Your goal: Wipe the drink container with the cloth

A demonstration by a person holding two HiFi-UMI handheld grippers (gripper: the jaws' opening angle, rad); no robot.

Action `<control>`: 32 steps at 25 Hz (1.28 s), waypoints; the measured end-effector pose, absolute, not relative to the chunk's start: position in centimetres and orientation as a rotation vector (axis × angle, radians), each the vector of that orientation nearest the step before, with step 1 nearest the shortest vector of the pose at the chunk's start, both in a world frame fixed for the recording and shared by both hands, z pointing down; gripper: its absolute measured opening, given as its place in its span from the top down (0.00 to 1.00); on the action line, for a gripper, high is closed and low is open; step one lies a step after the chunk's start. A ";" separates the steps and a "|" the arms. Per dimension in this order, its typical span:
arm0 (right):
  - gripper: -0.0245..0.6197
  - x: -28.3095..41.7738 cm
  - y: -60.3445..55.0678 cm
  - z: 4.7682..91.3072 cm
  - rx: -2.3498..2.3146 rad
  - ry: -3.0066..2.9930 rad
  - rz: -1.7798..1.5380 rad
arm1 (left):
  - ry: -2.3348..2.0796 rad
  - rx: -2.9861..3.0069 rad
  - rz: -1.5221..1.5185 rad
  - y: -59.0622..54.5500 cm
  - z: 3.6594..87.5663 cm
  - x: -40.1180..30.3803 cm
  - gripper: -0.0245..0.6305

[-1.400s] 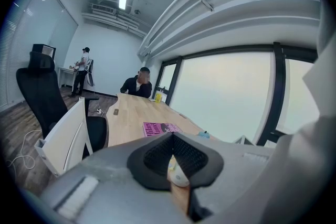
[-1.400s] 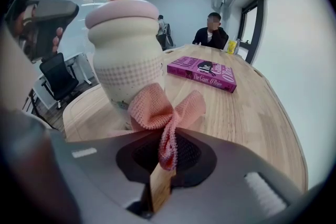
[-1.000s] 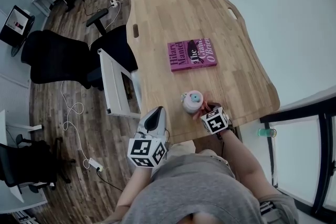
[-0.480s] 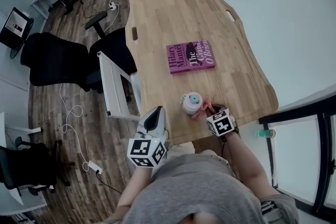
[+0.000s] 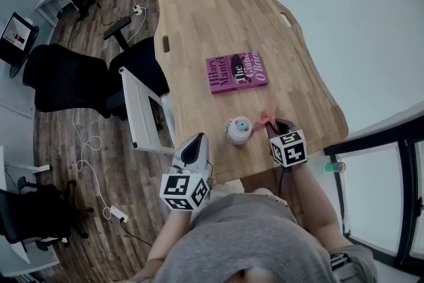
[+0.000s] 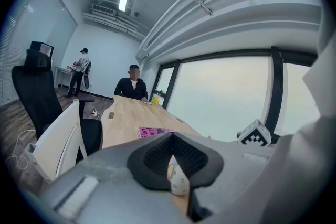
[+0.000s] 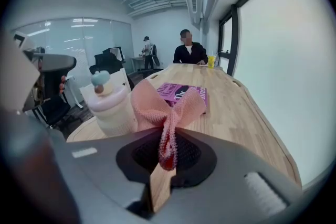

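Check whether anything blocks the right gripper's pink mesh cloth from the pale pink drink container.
Nothing visible. The pink mesh cloth in the right gripper sits beside the pale pink drink container; the magenta book lies beyond.

Left gripper (image 5: 196, 148): we hold it low, jaws together, nothing between them.
Right gripper (image 5: 278, 129): we hold it farther forward, jaws clamped on the cloth (image 7: 164, 107).
Right forearm (image 5: 310, 199): bare, stretched forward from our torso.
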State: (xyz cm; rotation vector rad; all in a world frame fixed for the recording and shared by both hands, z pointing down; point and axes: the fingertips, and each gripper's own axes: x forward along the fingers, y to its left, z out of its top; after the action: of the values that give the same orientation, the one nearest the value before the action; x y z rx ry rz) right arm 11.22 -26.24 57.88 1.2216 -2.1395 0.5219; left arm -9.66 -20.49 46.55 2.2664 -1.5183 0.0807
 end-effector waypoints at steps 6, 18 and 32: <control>0.92 10.4 -28.7 54.5 1.259 -2.196 0.446 | -1.517 2.276 0.074 -20.8 46.3 -9.7 0.96; 0.92 7.0 -29.9 49.2 1.227 -2.380 0.434 | -1.520 2.273 0.084 -21.0 46.3 -10.0 0.96; 0.92 5.4 -27.8 51.2 1.035 -2.402 0.490 | -1.510 2.267 0.094 -21.3 46.8 -9.9 0.96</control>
State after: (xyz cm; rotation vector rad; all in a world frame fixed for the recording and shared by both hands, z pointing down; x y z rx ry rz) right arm 5.41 -27.77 51.20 1.0351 -2.4015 0.4902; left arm -9.87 -21.30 46.75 2.2669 -1.5099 0.0935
